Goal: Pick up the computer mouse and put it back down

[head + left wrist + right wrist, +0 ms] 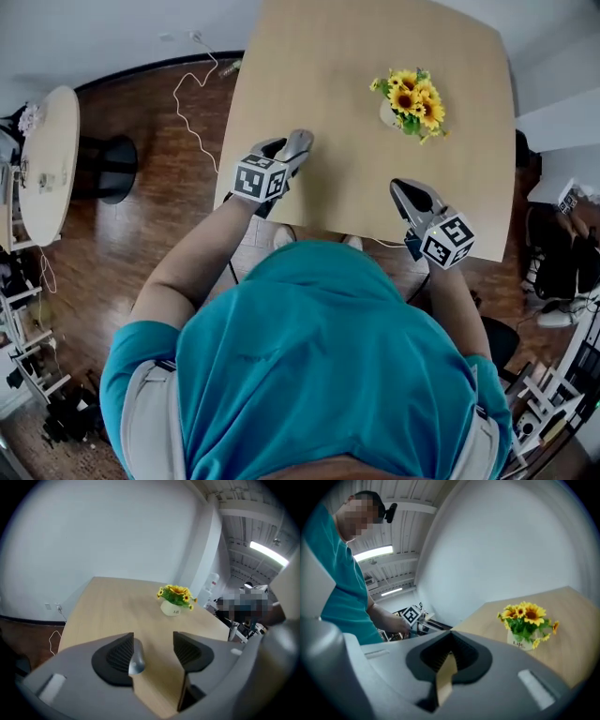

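Note:
No computer mouse shows in any view. In the head view my left gripper point(295, 142) is over the near left part of the light wooden table point(309, 66). In the left gripper view it point(153, 641) is open, with only bare tabletop point(108, 606) between the two dark ribbed pads point(119, 654). My right gripper point(403, 189) hangs over the table's near edge further right. In the right gripper view its jaws point(450, 645) stand together, shut, holding nothing. A white pot of sunflowers point(410, 101) stands beyond both grippers.
The sunflower pot point(174, 599) point(526, 625) is the only thing on the table. On the wood floor to the left are a round white table point(47, 159), a black base point(112, 169) and a white cable point(192, 103). Equipment clutter point(562, 272) fills the right side.

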Motion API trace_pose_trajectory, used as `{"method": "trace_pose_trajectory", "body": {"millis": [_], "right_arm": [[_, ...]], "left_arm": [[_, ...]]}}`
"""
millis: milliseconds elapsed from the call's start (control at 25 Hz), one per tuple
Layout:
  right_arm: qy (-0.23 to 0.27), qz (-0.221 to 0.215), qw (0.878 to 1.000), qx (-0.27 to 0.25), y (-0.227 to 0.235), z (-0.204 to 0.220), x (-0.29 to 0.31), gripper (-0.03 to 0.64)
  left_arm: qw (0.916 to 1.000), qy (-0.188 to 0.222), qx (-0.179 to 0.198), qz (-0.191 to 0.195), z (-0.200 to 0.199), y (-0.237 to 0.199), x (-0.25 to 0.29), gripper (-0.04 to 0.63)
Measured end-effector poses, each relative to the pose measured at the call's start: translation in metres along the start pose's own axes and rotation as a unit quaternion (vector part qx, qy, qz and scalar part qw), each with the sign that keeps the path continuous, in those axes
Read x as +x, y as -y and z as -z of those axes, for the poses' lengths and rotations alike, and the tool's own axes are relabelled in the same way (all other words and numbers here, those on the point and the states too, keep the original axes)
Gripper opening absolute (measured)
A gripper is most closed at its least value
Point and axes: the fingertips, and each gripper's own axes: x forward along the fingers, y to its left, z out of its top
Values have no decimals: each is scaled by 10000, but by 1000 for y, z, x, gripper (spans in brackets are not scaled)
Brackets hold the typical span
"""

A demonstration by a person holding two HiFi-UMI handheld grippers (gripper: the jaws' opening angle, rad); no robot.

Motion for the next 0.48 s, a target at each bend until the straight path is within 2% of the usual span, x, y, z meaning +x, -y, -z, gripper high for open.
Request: {"method": "trace_pose_trajectory", "body": {"millis": [120, 280, 480], "right_arm": [[-35, 31, 10000, 35, 3, 3, 1, 3], [-55, 68, 9999, 66, 5, 7, 2, 3], [-109, 91, 9999, 93, 7, 13, -1, 3]], "left_arm": [[9991, -349, -187, -163, 5, -18, 24, 325], [9949, -814, -353, -476, 17, -41, 50, 370], [9858, -1417, -378, -821, 39, -64, 81, 395]]}}
